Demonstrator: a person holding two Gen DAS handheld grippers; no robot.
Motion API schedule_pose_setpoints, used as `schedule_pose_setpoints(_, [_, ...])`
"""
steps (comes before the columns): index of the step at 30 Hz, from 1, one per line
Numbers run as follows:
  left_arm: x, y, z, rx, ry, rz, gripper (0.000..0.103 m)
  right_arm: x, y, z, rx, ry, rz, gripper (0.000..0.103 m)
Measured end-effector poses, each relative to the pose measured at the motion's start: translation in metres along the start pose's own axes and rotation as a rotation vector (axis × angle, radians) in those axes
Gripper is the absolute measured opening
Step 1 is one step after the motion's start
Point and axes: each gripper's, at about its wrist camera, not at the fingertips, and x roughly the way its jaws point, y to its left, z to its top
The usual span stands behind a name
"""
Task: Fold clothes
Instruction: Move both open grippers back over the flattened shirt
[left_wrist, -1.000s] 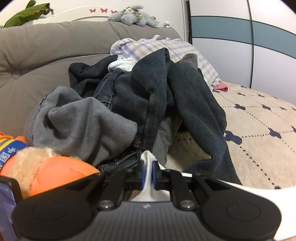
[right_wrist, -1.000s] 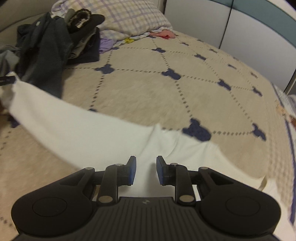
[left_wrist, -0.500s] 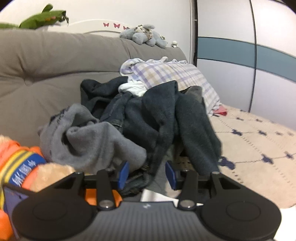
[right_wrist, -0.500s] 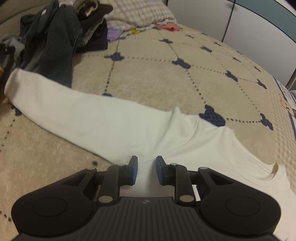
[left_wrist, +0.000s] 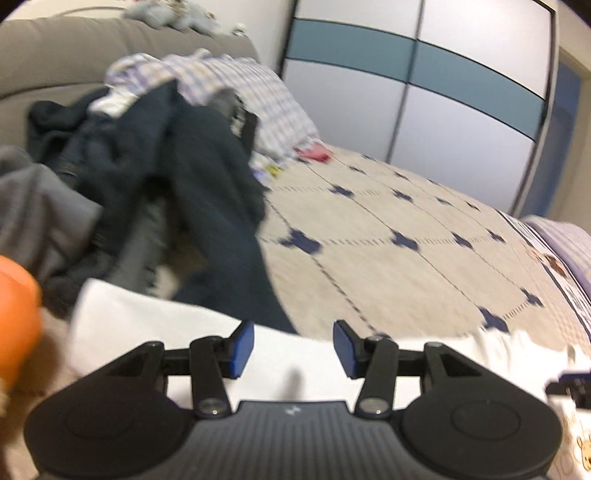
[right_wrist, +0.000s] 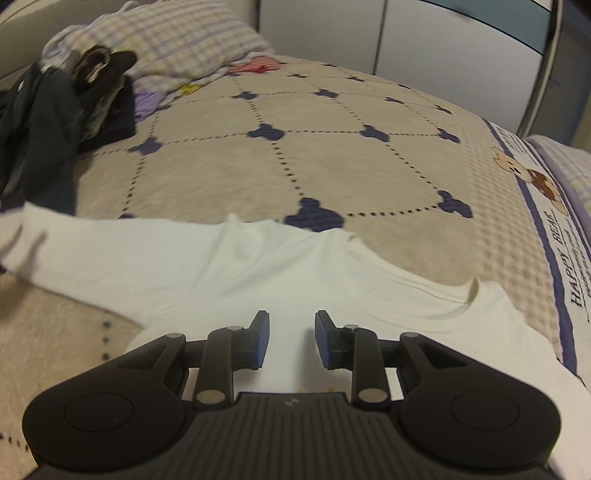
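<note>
Lying flat on the bedspread (right_wrist: 332, 166) — white shirt (right_wrist: 258, 266), both tools gaping

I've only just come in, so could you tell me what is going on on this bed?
A person is folding clothes with a pair of handheld tongs. A white long-sleeved top lies spread on the beige patterned bedspread, one sleeve stretched out toward a pile of dark clothes by the headboard. Both the left tongs and the right tongs are open above the top, gripping nothing. No fold shows yet.
</note>
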Motion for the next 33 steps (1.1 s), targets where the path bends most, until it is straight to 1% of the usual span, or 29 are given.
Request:
schedule_pose_setpoints(2, [0.007,-0.009,-0.006,0.012,0.029,-0.029,0.049,0.005,-0.003,0.003,0.026,-0.011,0.017,0.029])
schedule_pose_setpoints(3, [0.01,-0.012,-0.009,0.021,0.042,-0.03,0.049,0.008,-0.004,0.005,0.042,-0.017,0.033,0.029])
schedule_pose_setpoints(5, [0.018,-0.015,-0.015,0.048,0.075,-0.013,0.049,0.013,-0.003,0.009,0.07,-0.032,0.065,0.029])
schedule_pose_setpoints(8, [0.03,-0.016,-0.026,0.102,0.148,0.048,0.048,0.021,0.002,0.017,0.101,-0.049,0.124,0.029])
schedule_pose_setpoints(9, [0.033,-0.014,-0.029,0.114,0.162,0.057,0.049,0.025,0.005,0.02,0.097,-0.055,0.14,0.029])
schedule_pose_setpoints(12, [0.033,-0.007,-0.029,0.118,0.166,0.064,0.05,0.039,0.015,0.027,0.073,-0.062,0.178,0.028])
schedule_pose_setpoints(15, [0.033,0.0,-0.028,0.101,0.174,0.086,0.049,0.062,0.026,0.034,0.006,-0.022,0.138,0.027])
schedule_pose_setpoints(17, [0.034,0.004,-0.027,0.087,0.182,0.074,0.049,0.075,0.03,0.037,-0.016,-0.014,0.117,0.026])
schedule_pose_setpoints(19, [0.035,0.006,-0.026,0.09,0.185,0.071,0.049,0.082,0.033,0.044,-0.013,-0.022,0.117,0.024])
schedule_pose_setpoints(20, [0.035,0.005,-0.025,0.093,0.184,0.072,0.049,0.085,0.034,0.048,-0.011,-0.027,0.118,0.02])
schedule_pose_setpoints(24, [0.04,0.004,-0.022,0.096,0.183,0.077,0.049,0.099,0.037,0.06,0.011,-0.028,0.096,0.019])
schedule_pose_setpoints(27, [0.042,0.005,-0.018,0.071,0.19,0.071,0.049,0.094,0.034,0.065,0.034,-0.028,0.082,0.019])
schedule_pose_setpoints(31, [0.041,0.007,-0.011,0.039,0.2,0.048,0.049,0.075,0.021,0.062,0.039,-0.009,0.08,0.022])
schedule_pose_setpoints(32, [0.04,0.007,-0.01,0.029,0.202,0.043,0.05,0.068,0.017,0.061,0.045,-0.004,0.078,0.028])
schedule_pose_setpoints(33, [0.038,0.008,-0.01,0.019,0.204,0.034,0.05,0.062,0.012,0.059,0.052,0.001,0.077,0.031])
